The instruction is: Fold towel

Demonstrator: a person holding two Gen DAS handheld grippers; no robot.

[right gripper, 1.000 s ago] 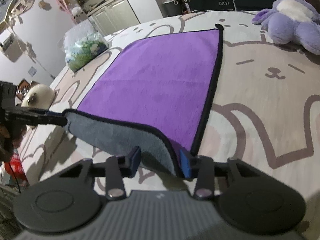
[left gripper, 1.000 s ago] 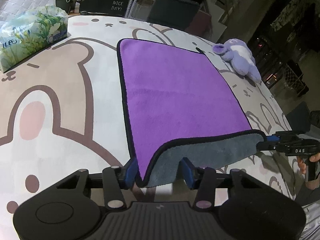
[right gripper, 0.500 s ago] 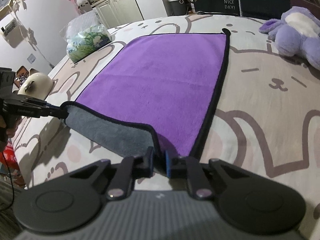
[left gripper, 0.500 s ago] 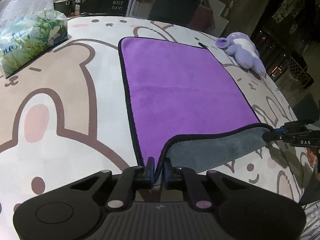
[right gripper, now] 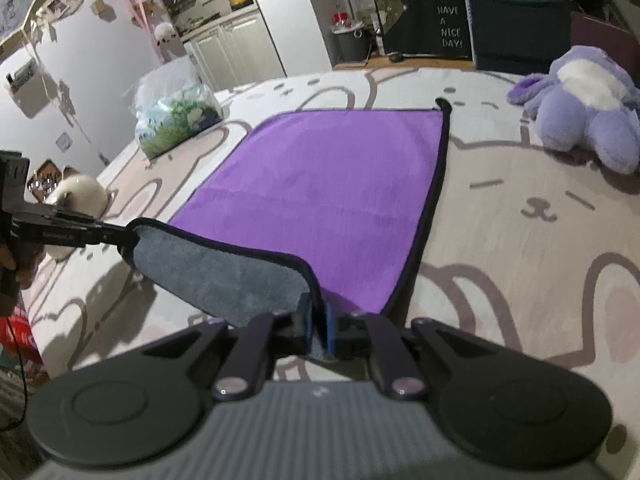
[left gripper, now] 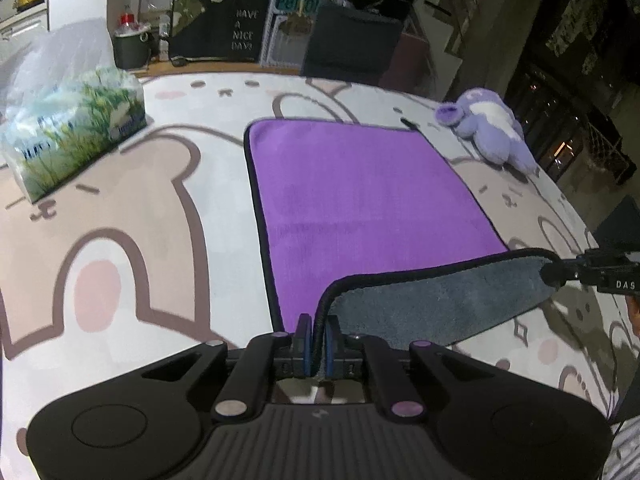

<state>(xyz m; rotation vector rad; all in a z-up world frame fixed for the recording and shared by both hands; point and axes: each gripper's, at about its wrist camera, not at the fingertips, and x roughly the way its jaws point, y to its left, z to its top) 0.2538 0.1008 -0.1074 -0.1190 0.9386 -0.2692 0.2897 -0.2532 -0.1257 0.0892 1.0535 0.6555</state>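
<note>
Towel (left gripper: 372,196) stretches flat ahead of both grippers; left gripper (left gripper: 316,342) and right gripper (right gripper: 318,330) each clamp a near corner, grey underside lifted.

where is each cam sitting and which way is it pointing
Left wrist: sits on the left gripper, looking forward across the purple towel toward the tissue pack and plush toy; its own fingers clamp the towel's near left corner, and the right gripper shows at right.
Right wrist: sits on the right gripper, same direction; its fingers clamp the near right corner, left gripper at left.
Shared: towel, both grippers, plush, tissue pack, bunny-print cover.
</note>
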